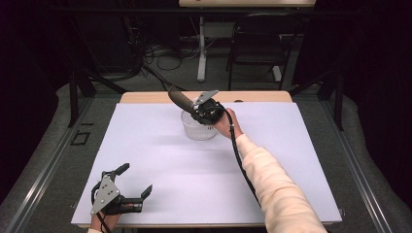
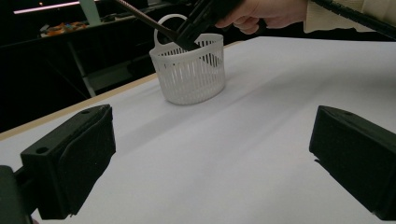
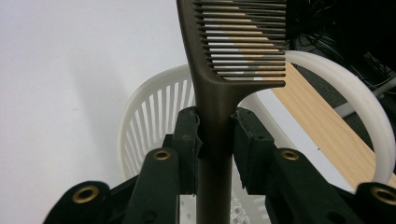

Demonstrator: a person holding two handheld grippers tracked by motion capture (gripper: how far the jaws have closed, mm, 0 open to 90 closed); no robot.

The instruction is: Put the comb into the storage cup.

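A dark brown comb (image 3: pixel 219 79) is clamped by its handle between the pads of my right gripper (image 3: pixel 215 133), which is shut on it. The comb (image 1: pixel 180 99) tilts up and to the left, held over a small white slatted basket (image 1: pixel 198 130) at the far middle of the table. In the left gripper view the basket (image 2: pixel 191 74) stands ahead with the comb (image 2: pixel 149 21) angled above its rim. My left gripper (image 1: pixel 137 179) rests at the near left corner of the table, open, with nothing between its pads (image 2: pixel 70 158).
A white sheet (image 1: pixel 160 160) covers most of the table, and the wooden tabletop (image 1: pixel 145 97) shows along the far edge. Beyond the table stand a black chair (image 1: pixel 257 46) and a white table leg (image 1: pixel 201 48) among floor cables.
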